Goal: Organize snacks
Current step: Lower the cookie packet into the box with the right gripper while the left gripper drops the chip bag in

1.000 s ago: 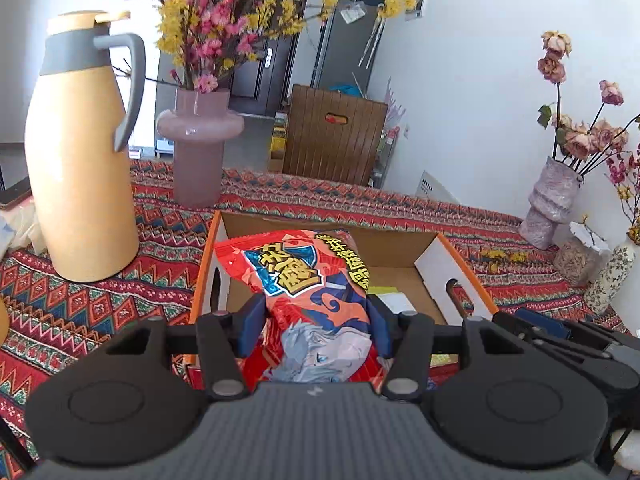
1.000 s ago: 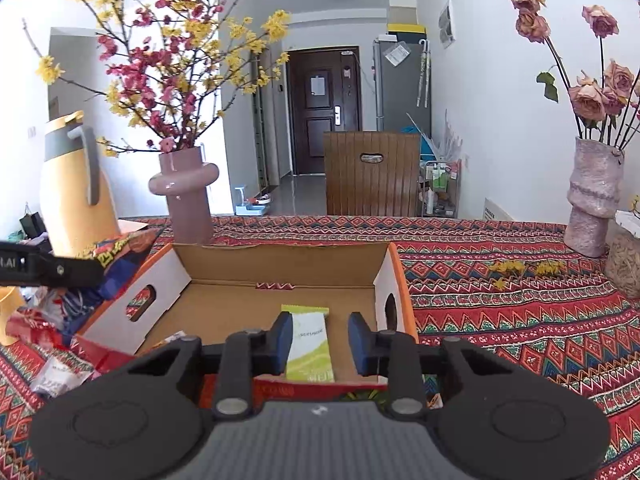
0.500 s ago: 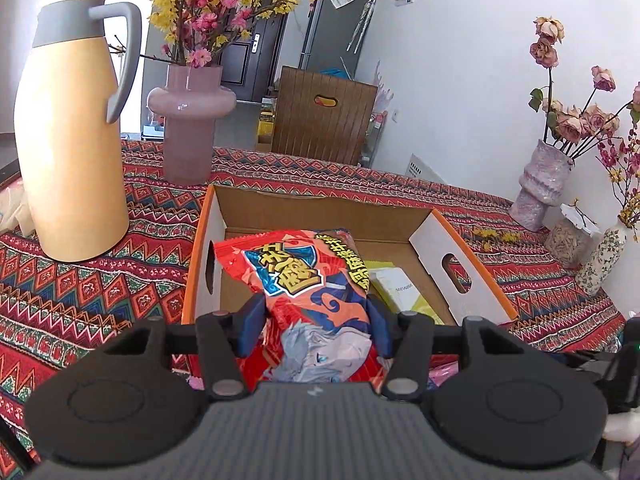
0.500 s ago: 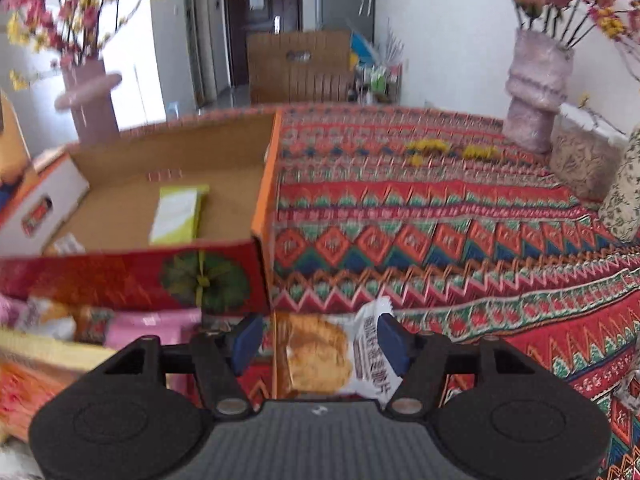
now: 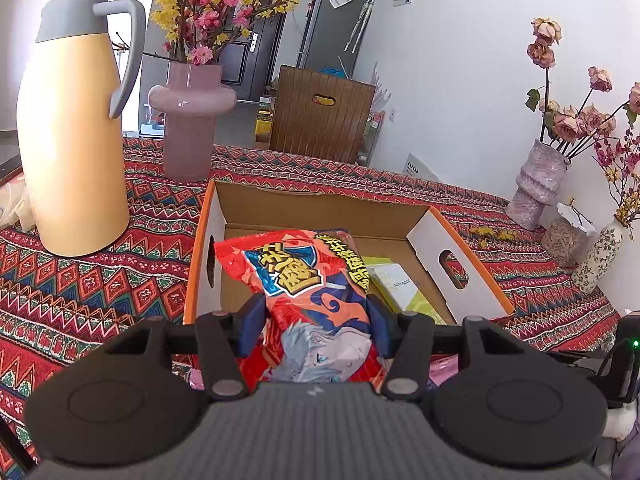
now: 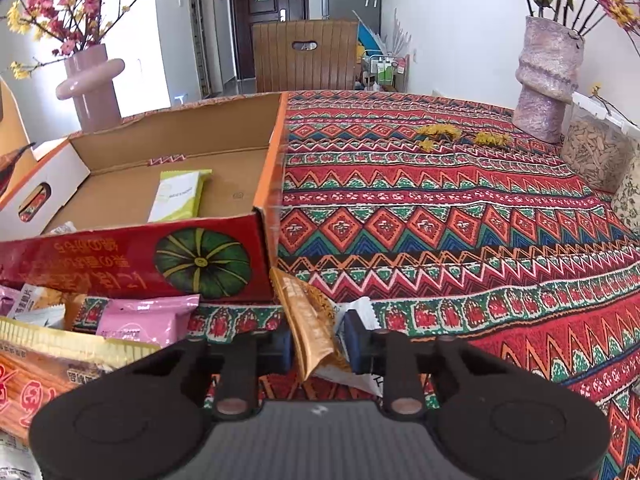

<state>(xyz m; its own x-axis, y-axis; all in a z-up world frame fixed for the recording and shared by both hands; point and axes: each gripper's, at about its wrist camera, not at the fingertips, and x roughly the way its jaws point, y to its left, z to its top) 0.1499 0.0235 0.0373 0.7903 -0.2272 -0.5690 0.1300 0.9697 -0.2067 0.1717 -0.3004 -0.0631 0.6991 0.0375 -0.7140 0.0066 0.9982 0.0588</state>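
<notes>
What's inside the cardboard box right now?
In the cardboard box lies a green-and-white packet, plus a small wrapper at the near wall. The red snack bag in the left gripper hides the floor beneath.

Table under a red zigzag-patterned cloth [image 6: 460, 216]. On it: open cardboard box [image 6: 270, 168]; tan jug [image 5: 76, 152] and pink vase [image 5: 190, 120] left of box; mottled vase [image 6: 546, 80], yellow petals [image 6: 460, 136] to right; loose snack packets [image 6: 144, 318] at box front.
</notes>
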